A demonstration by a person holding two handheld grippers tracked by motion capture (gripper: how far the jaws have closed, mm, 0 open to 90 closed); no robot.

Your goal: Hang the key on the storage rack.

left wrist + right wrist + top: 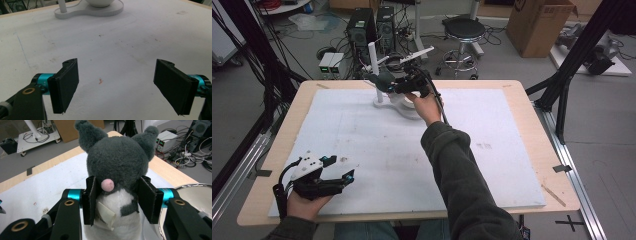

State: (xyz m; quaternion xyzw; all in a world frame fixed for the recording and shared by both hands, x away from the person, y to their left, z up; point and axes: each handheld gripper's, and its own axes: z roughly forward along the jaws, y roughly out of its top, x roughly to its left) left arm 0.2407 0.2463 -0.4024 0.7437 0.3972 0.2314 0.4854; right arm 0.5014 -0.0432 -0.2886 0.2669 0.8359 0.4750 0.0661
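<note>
- The right tongs (117,195) were closed on a grey plush mouse toy (117,160), one black pad pressed against each side of its neck, just under the pink nose and above the white belly.
- In the high view the plush mouse toy (383,79) hung in the air above the white bowl (408,106), which sat on a white stand (384,103) with an upright post (373,56) at the far edge of the tabletop (522,100).
- In the right gripper view the white bowl (192,195) showed its rim just to the right of the toy and lower down, so the toy looked close beside the bowl's mouth, not yet clearly over its middle.
- The step in hand seemed to be either setting the toy into the bowl or lifting it out; the pictures could not settle which.
- To do it well, the squeeze should have been kept steady: soft plush gives under the pads and could slip if pressure eased.
- Any travel should have been straight up or down over the bowl's middle, so the body cleared the rim without tipping the bowl.
- The post stood just beside the bowl; the toy's ears and the right tongs' cable should have been kept off it.
- The paper tag (106,216) on the belly lay next to one pad and might have snagged.
- The left tongs (335,167) rested well away from the bowl, at the near left of the tabletop, jaws spread wide and holding nothing.
</note>
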